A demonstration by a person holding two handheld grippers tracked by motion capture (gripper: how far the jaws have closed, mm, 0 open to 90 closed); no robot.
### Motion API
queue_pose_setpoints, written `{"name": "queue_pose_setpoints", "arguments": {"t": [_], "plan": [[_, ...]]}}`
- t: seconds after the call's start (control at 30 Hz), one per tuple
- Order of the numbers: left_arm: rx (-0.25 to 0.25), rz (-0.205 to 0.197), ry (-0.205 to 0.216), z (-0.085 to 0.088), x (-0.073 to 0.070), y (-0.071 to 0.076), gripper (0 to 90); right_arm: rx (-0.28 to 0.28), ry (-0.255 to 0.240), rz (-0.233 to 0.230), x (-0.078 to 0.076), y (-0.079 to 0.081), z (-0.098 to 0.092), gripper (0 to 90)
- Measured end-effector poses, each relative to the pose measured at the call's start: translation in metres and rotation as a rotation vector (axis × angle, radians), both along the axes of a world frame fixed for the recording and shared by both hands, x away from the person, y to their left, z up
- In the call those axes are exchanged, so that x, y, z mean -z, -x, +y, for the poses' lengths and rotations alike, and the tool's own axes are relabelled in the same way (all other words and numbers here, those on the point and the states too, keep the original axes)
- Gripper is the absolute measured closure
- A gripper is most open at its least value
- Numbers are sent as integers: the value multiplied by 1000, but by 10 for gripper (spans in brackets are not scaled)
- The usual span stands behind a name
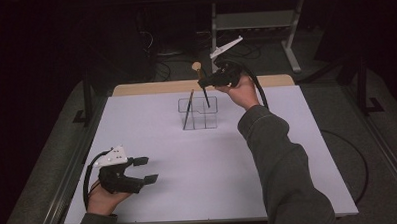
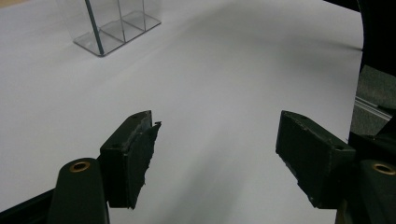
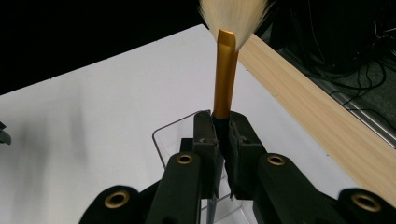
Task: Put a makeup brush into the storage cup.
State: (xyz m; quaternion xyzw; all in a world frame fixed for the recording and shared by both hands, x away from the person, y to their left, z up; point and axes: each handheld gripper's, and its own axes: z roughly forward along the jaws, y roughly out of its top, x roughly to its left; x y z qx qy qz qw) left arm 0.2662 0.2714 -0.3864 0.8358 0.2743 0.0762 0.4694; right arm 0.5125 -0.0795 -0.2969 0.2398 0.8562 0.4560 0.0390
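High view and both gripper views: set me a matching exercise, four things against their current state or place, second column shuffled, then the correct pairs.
Things:
1. left gripper
2. right gripper
3. brush
4. clear holder

States or places:
A. stands on the white table, far middle
B. open, nothing between its jaws
C. gold neck, pale bristles up
D. shut on the brush handle

Pairs: 1-B, 2-D, 3-C, 4-A

Right gripper (image 3: 223, 135): black jaws clamped on a makeup brush w/ gold metal ferrule and pale bristles (image 3: 226, 74), held upright, bristles uppermost. Clear plastic organiser box (image 3: 173, 132) directly below brush, on white tabletop (image 3: 93, 112); light wood strip (image 3: 322, 116) beyond box.
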Motion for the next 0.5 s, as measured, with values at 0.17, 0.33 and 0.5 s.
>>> {"name": "queue_pose_setpoints", "arguments": {"t": [0.17, 0.33, 0.5], "plan": [[-5, -1, 21, 2, -2, 1, 272, 8, -9, 5, 2, -1, -1, 826], [-9, -1, 23, 3, -2, 0, 271, 13, -14, 17, 5, -1, -1, 826], [-15, 4, 21, 5, -1, 0, 270, 15, -14, 17, 10, -2, -3, 826]]}}
